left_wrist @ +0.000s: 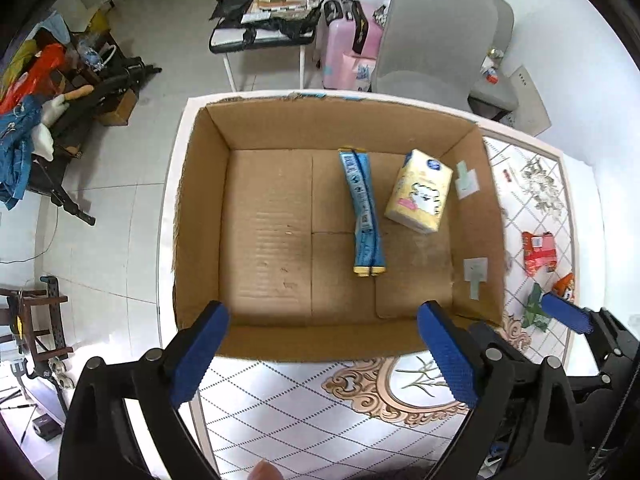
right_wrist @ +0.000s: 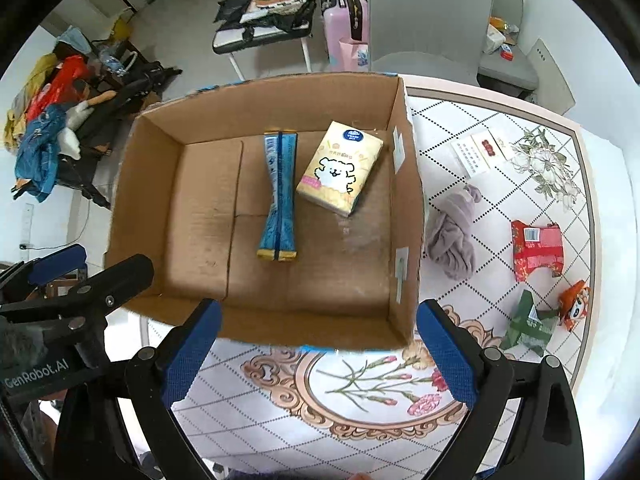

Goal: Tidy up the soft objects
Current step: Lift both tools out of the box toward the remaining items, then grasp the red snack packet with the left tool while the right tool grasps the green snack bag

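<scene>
the cardboard box [right_wrist: 132, 184] stands on the desk [right_wrist: 504, 200]. inside it lie a blue pack [right_wrist: 279, 196] and, just right of it, a yellow tissue pack [right_wrist: 340, 168]. a grey cloth [right_wrist: 454, 232], a red pack [right_wrist: 538, 250] and a green pack [right_wrist: 528, 324] lie on the desk right of the box. the left gripper [left_wrist: 322, 354] and the right gripper [right_wrist: 318, 354] hang at the near edge of the box, both jaws wide and holding nothing.

A cardboard box [right_wrist: 132, 184] sat on the tabletop [right_wrist: 500, 200]. Inside it, a long packet [right_wrist: 278, 196] lay left of a tissue pack [right_wrist: 340, 168]. Right of the box lay a cloth [right_wrist: 452, 232], with snack packets [right_wrist: 538, 248] farther right.
</scene>
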Demonstrator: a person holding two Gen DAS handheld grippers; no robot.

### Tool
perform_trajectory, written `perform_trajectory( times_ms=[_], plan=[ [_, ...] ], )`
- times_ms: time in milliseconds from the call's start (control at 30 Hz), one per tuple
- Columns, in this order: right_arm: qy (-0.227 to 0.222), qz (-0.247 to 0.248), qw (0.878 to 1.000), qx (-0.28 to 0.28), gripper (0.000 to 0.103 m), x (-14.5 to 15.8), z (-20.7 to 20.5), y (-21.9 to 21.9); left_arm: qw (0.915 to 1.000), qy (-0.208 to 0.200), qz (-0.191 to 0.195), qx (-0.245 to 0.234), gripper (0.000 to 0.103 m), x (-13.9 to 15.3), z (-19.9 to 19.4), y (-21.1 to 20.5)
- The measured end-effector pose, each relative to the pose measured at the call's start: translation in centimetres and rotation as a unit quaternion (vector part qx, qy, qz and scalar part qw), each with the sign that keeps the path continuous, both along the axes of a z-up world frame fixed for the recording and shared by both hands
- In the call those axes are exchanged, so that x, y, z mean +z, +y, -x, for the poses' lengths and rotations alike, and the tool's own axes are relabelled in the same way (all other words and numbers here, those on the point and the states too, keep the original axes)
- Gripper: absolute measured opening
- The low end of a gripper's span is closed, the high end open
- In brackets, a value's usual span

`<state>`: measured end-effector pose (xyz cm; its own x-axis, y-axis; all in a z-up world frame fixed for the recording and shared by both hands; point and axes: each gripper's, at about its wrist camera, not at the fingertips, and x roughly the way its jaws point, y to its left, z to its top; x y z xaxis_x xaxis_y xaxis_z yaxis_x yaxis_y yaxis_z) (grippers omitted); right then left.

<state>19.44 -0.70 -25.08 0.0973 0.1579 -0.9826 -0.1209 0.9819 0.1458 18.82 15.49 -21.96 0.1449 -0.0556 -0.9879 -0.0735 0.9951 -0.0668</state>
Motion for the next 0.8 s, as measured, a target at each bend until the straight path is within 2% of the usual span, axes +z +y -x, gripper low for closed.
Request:
perform_trajectory(
  times_ms=[200,300,433,533,633,667,733,767,800],
  plan=[
    [-0.014,-0.043,0.999,-0.022,0.100,3.0,1.4,-3.5,0.9987,-0.046,-0.014,-0.019,0.097,4.6,1.1,-3.7],
    [-0.019,-0.059,0.997,-0.054,0.100,4.5,1.8,-7.8,0.9952,-0.072,-0.030,-0.059,0.097,6.8,1.0,-7.9],
    [-0.013,-0.055,0.992,-0.117,0.100,4.9,2.4,-16.8,0.9854,-0.098,-0.051,-0.129,0.097,7.7,0.0,-15.1],
    [0.002,-0.039,0.984,-0.172,0.100,3.5,2.7,-24.3,0.9769,-0.082,-0.055,-0.190,0.097,5.7,-1.6,-21.4],
    [0.033,-0.019,0.976,-0.212,0.100,0.7,3.2,-30.4,0.9648,-0.037,-0.047,-0.256,0.097,1.5,-3.6,-28.6],
    [0.053,-0.023,0.969,-0.240,0.100,-1.0,3.6,-32.8,0.9620,-0.029,-0.052,-0.267,0.097,0.6,-4.0,-30.0],
    [0.097,-0.058,0.947,-0.301,0.100,-5.1,4.5,-36.3,0.9519,-0.009,-0.085,-0.294,0.097,-2.5,-5.3,-34.0],
    [0.115,-0.074,0.936,-0.325,0.100,-6.8,4.8,-37.3,0.9495,-0.004,-0.091,-0.300,0.097,-3.4,-5.4,-34.9],
    [0.138,-0.098,0.920,-0.354,0.100,-9.2,5.3,-38.2,0.9468,0.010,-0.099,-0.306,0.097,-4.9,-5.8,-36.2]
  ],
)
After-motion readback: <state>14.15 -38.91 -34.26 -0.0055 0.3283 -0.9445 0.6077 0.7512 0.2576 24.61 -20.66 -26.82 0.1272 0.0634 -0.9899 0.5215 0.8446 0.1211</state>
